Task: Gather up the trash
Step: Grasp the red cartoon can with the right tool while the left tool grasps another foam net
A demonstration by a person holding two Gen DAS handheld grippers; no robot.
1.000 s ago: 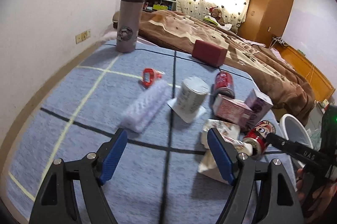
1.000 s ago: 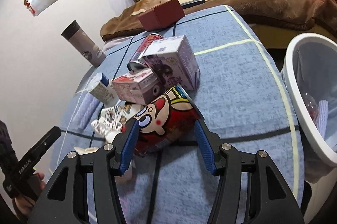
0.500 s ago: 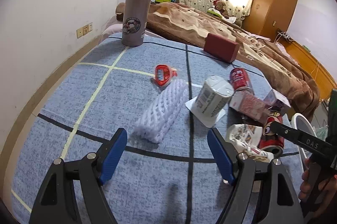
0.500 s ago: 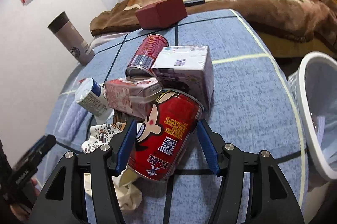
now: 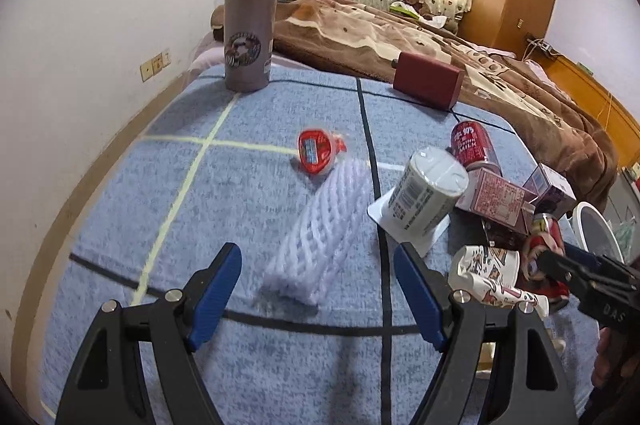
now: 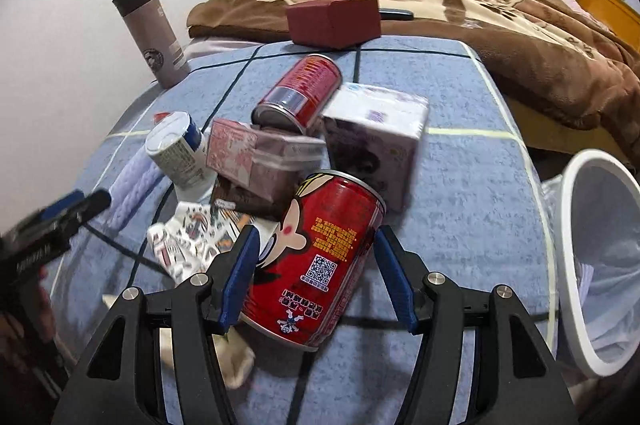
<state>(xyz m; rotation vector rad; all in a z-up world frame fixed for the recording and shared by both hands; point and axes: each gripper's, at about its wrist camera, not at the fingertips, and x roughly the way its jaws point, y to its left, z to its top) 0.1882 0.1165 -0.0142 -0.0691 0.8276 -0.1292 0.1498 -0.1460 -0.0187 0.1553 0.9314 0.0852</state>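
Right gripper [image 6: 316, 233] is down over the red can [image 6: 328, 225], and that can sits squarely between the two blue pads. The left pad looks to be against its side and the right pad is just beside it, but I can't tell whether they are actually squeezing. The can is bright red with a cartoon face, yellow print, a small square code and a silver rim. Its top end points away into the pile and its base is toward the camera, low over the blue checked bedcover [image 5: 240, 193].

Behind it is the rest of the trash, all in one heap. A pink carton [image 6: 256, 153] is touching a purple carton [image 6: 376, 133], and a second red can [image 6: 300, 93] lies on its side against them. A white cup [image 6: 180, 153] is tipped over to the left, and a crumpled printed paper cup [image 6: 188, 237] lies just beside the gripped-at can. The white bin [image 6: 568, 265] stands off the bed edge to the right, well apart from the heap.

Now the left gripper [image 5: 318, 253]: its jaws are spread wide with nothing between them. It points down at a white foam net sleeve [image 5: 320, 225] lying just past the fingertips. Beyond the sleeve is a small red lid [image 5: 316, 151]. A tall grey flask [image 5: 248, 25] stands upright at the far corner, and a dark red box [image 5: 428, 81] rests by the brown blanket [image 5: 360, 37].
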